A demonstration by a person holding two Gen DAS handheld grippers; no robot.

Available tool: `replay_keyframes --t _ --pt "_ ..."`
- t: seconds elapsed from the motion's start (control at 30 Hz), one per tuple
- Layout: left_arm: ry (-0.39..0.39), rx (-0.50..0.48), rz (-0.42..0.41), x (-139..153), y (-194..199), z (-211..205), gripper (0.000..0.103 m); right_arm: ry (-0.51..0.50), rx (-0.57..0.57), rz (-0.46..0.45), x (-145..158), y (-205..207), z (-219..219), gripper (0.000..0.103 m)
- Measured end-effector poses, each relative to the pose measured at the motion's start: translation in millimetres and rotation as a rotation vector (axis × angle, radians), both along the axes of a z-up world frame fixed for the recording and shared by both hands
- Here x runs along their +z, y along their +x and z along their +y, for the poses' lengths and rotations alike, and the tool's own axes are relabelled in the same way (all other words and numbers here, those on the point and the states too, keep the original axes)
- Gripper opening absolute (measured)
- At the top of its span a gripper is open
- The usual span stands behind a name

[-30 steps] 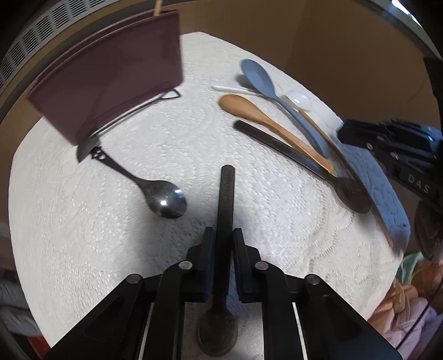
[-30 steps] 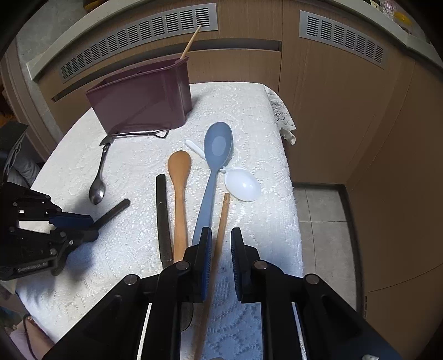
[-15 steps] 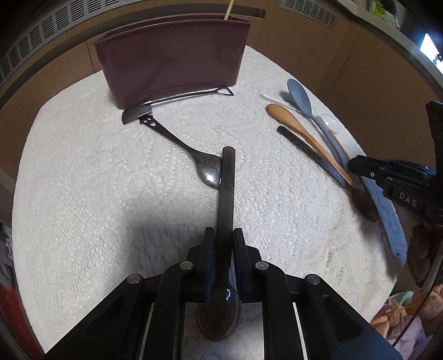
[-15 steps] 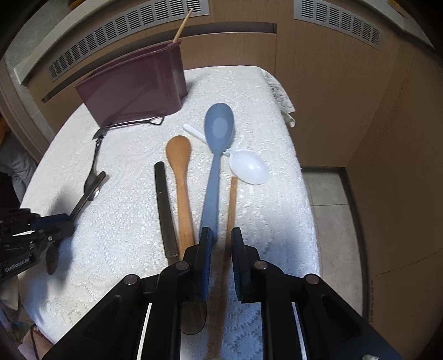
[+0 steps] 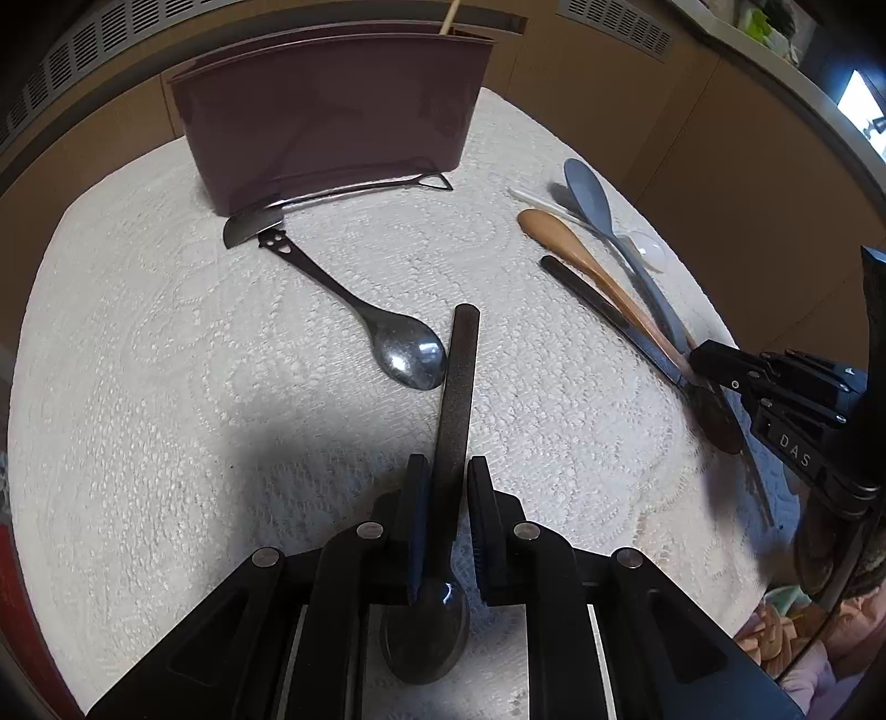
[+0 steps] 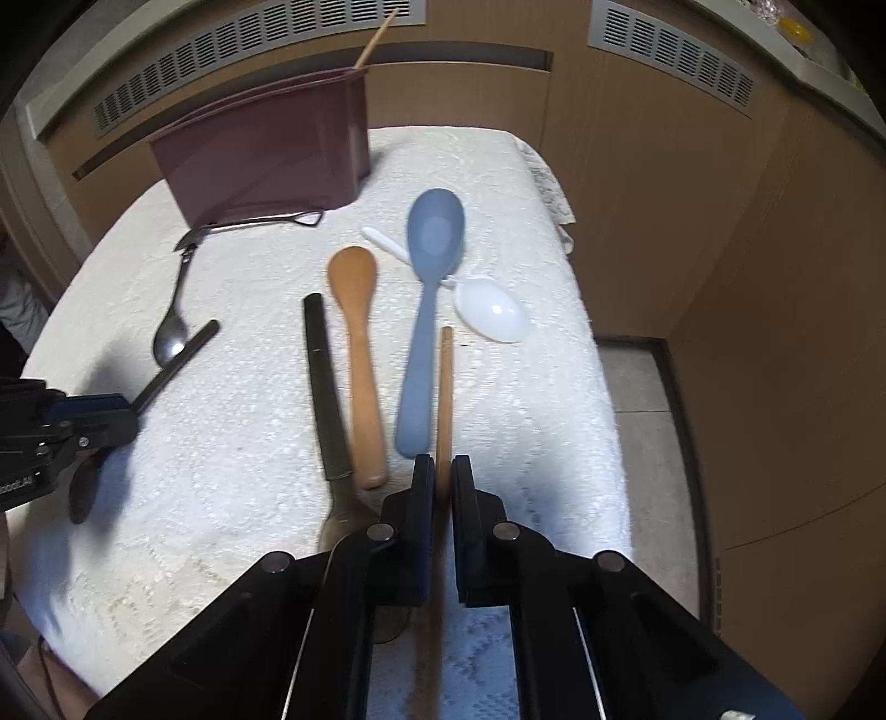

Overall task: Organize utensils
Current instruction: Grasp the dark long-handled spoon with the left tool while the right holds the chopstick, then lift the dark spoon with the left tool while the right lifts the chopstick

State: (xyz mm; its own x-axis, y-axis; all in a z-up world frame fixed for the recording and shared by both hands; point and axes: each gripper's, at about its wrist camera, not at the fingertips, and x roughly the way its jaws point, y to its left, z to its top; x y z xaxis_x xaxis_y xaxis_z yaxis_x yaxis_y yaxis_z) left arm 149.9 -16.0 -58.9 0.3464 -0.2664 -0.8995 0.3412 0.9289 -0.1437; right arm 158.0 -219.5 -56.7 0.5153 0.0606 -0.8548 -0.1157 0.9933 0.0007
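My left gripper (image 5: 446,487) is shut on a dark spoon (image 5: 457,387), handle pointing forward, above the white tablecloth; it also shows in the right wrist view (image 6: 177,360). A maroon utensil holder (image 5: 332,111) stands at the back, also seen in the right wrist view (image 6: 266,144). My right gripper (image 6: 441,482) is shut on a thin wooden stick (image 6: 444,387). A blue spoon (image 6: 429,299), brown wooden spoon (image 6: 357,332), dark-handled spoon (image 6: 326,399) and white plastic spoon (image 6: 487,315) lie side by side ahead of it.
A steel spoon (image 5: 376,327) lies mid-table, its handle toward a metal utensil (image 5: 354,191) lying against the holder. A wooden stick (image 6: 376,39) stands in the holder. The table edge (image 6: 598,354) drops to the floor on the right. Wooden cabinets stand behind.
My left gripper has swung with the dark spoon to face the holder and moved closer to it. My right gripper moved forward and closed on the thin wooden stick.
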Motion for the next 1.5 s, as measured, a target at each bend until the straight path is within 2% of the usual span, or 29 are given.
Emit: replay_keyframes --t 0.13,0.33,0.43,0.53,0.6,0.67,0.8,0.9,0.93,0.97,1.03,1.13,1.2,1.37,1.5 --pt "0.022 -0.064 -0.015 5.4 6.1 -9.9 0.016 0.026 0.008 -0.005 2.6 0.0 -0.3 0.006" --pt "0.121 -0.1 -0.02 3.4 25.8 -27.8 0.016 0.032 -0.002 -0.007 0.7 0.2 -6.3 0.006" --pt "0.13 -0.115 0.013 -4.2 33.3 -36.8 0.016 0.038 -0.007 -0.009 0.1 -0.2 -10.4 0.006" --pt "0.146 -0.115 -0.005 -8.1 36.4 -43.0 0.015 0.039 -0.021 -0.023 1.6 1.1 -11.5 0.006" --pt "0.126 -0.107 -0.008 -8.4 36.9 -44.1 0.015 0.041 -0.03 -0.032 3.1 3.6 -12.6 0.006" --pt "0.107 -0.111 -0.003 -9.2 32.7 -45.3 0.014 0.061 -0.04 -0.029 3.8 6.0 -15.2 0.006" --pt "0.116 -0.149 0.01 -9.3 16.6 -51.5 0.015 0.083 -0.029 -0.009 3.9 6.2 -19.0 0.006" --pt "0.139 -0.168 0.009 -8.3 10.3 -54.9 0.015 0.069 -0.013 0.0 2.9 5.1 -17.5 0.012" --pt "0.139 -0.175 0.01 -8.5 9.4 -55.6 0.015 0.073 -0.015 0.007 2.0 6.1 -17.6 0.018" --pt "0.138 -0.18 0.013 -9.0 8.0 -54.9 0.015 0.079 -0.014 0.019 0.5 7.4 -17.2 0.029" --pt "0.142 -0.184 0.018 -10.4 9.0 -55.8 0.016 0.094 -0.016 0.025 -1.0 8.3 -16.5 0.034" --pt "0.15 -0.193 0.02 -11.7 13.7 -58.7 0.016 0.062 -0.011 0.02 -0.7 7.6 -12.2 0.032" --pt "0.154 -0.199 0.019 -11.5 18.7 -59.1 0.016 0.054 -0.017 0.017 -0.7 6.7 -13.3 0.028" --pt "0.149 -0.215 0.029 -14.7 35.3 -67.9 0.015 0.055 -0.015 0.01 -0.8 5.8 -14.6 0.007" --pt "0.146 -0.202 0.002 -13.1 31.2 -66.6 0.014 0.075 -0.019 0.003 0.7 6.3 -15.2 0.006"
